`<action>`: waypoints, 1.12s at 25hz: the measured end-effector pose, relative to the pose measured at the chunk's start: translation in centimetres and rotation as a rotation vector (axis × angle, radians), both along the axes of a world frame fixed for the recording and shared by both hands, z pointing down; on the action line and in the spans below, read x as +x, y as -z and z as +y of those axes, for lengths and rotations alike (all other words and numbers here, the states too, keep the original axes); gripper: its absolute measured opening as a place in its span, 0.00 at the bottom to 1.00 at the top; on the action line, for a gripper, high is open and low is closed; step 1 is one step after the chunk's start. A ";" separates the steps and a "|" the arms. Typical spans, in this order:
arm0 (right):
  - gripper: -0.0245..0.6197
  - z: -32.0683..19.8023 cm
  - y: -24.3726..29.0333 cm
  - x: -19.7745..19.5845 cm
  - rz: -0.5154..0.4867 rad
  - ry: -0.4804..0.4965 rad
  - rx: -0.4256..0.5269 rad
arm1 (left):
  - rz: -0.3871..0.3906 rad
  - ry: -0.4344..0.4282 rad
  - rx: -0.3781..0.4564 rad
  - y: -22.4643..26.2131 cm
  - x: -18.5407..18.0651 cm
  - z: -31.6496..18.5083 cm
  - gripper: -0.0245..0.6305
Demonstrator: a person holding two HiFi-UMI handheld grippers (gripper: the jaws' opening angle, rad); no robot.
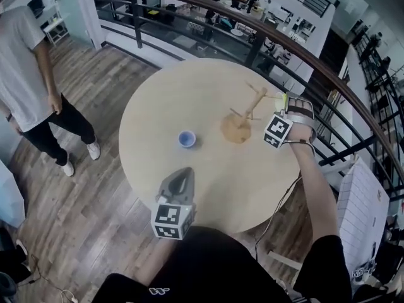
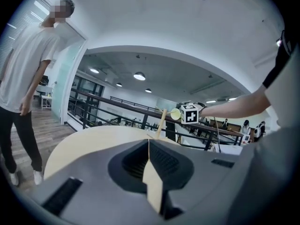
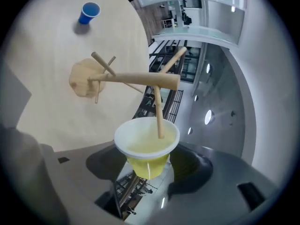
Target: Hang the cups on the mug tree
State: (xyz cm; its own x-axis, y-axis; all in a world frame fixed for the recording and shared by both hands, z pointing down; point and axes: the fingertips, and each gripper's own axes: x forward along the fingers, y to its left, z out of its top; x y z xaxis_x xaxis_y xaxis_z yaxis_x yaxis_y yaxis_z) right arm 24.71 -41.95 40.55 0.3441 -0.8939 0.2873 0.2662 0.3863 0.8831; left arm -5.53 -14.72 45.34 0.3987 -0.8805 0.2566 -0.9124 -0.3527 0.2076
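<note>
Right gripper [image 3: 147, 172] is pinching the yellow cup [image 3: 146, 149] by its lower wall, fingers clamped on either side. The cup is a tapered cone, yellow outside with a white rolled rim and a smooth pale inside. It is lying on its side in the air, mouth facing the mug tree [image 3: 126, 81], with one thin peg poking into it.

The tree is pale bare wood: a round dowel trunk, slim angled pegs and a flat disc base. It is standing on the tabletop [image 1: 189, 188], right of centre. The tabletop is round, light wood-look and matte.

The blue cup [image 1: 186, 139] is sitting upright near the centre, apart from the tree base.

Left gripper [image 2: 150, 146] is hanging over the near edge, its grey ribbed fingers pressed together on nothing.

A person [image 1: 28, 74] in a white T-shirt is standing on the plank floor [image 1: 82, 201] at left.
</note>
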 end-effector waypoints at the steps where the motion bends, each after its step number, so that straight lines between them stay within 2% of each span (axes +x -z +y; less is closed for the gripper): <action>1: 0.50 -0.1 -0.2 -0.5 0.020 0.008 -0.002 | 0.004 0.001 -0.001 -0.1 -0.1 -0.1 0.06; 6: 0.50 -0.5 -0.1 -2.4 0.110 0.050 0.027 | 0.023 0.020 -0.004 -0.4 -0.8 -0.3 0.06; 15: 0.50 -0.2 -2.2 -4.3 0.218 0.053 -0.035 | 0.048 0.012 -0.002 -1.0 -1.1 -0.7 0.06; 22: 0.51 0.5 -2.2 -5.3 0.248 0.075 -0.013 | 0.047 -0.002 -0.010 -1.2 -1.5 -0.3 0.06; 28: 0.51 1.1 -2.3 -5.2 0.200 0.103 -0.017 | 0.041 -0.011 -0.004 -1.1 -1.2 0.0 0.06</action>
State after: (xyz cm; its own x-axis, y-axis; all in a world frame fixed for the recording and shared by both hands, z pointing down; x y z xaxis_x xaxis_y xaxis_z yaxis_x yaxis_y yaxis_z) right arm 19.54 -40.86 42.90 0.3033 -0.9229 0.2374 0.4744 0.3623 0.8023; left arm -6.70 -14.76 46.42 0.4183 -0.8752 0.2431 -0.8993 -0.3615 0.2459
